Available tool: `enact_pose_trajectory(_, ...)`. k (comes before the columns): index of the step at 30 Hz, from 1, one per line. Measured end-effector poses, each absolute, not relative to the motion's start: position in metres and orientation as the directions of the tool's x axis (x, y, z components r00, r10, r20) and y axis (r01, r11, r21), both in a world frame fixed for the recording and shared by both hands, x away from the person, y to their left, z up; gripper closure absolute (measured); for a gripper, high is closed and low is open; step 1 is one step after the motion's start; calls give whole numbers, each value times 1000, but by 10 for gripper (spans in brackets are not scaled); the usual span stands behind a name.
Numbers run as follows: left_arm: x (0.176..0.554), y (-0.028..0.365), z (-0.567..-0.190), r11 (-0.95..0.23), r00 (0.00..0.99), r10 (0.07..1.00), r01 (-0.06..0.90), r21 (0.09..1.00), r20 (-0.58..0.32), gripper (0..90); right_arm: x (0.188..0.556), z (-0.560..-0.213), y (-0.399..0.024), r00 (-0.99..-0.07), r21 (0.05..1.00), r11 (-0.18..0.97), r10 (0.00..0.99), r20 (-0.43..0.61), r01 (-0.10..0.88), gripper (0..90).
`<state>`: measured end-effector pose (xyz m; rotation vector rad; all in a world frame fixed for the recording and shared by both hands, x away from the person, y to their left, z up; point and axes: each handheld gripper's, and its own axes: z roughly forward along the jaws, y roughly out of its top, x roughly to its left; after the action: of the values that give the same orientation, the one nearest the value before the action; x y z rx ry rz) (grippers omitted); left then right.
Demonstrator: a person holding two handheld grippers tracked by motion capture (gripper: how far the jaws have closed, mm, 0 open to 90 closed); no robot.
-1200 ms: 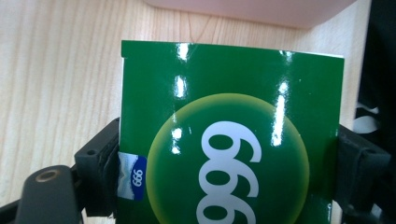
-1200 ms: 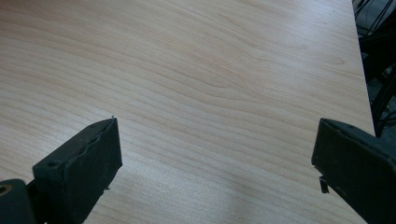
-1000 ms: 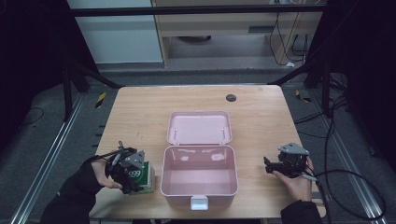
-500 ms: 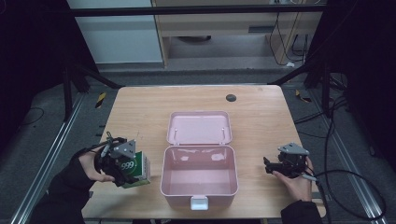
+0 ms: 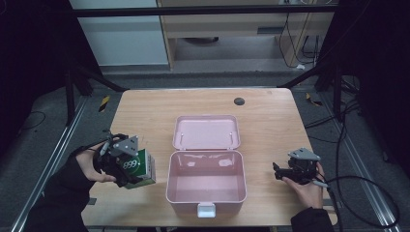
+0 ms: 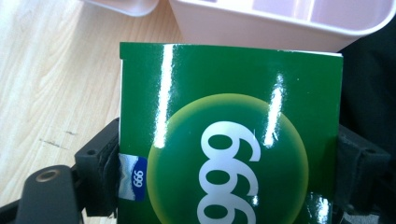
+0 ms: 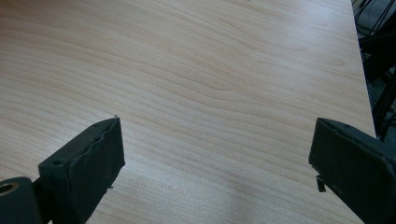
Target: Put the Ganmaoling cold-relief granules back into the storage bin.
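A green box (image 5: 139, 167) marked 999 hangs tilted above the table's left front, with my left gripper (image 5: 126, 170) shut on it. In the left gripper view the green box (image 6: 229, 140) sits between both black jaws, which press its sides. The pink case (image 5: 206, 193) stands open at the table's middle, its lid (image 5: 206, 131) laid back, just right of the box; the pink case's wall (image 6: 261, 28) shows beyond the box. My right gripper (image 5: 277, 172) rests at the right front, pointing toward the case. In the right gripper view my right gripper (image 7: 215, 154) is open, with bare wood between its jaws.
A small dark round mark (image 5: 239, 101) lies on the wooden table (image 5: 145, 111) at the back right. Cables (image 5: 367, 193) trail off the table's right side. Dark frame bars and a cabinet stand behind the table.
My left gripper has lifted the green box off the table and tilted it, shifting a little left. The right gripper has not moved.
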<state>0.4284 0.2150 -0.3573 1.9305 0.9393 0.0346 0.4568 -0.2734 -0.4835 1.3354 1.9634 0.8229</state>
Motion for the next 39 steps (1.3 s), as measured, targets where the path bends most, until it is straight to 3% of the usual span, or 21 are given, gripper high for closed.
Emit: enact_pose_trajectory(39, 422, 184, -312, -290, 741, 578, 579, 762, -342, 147, 457, -484, -274, -304, 773, 298, 942, -143, 560, 36)
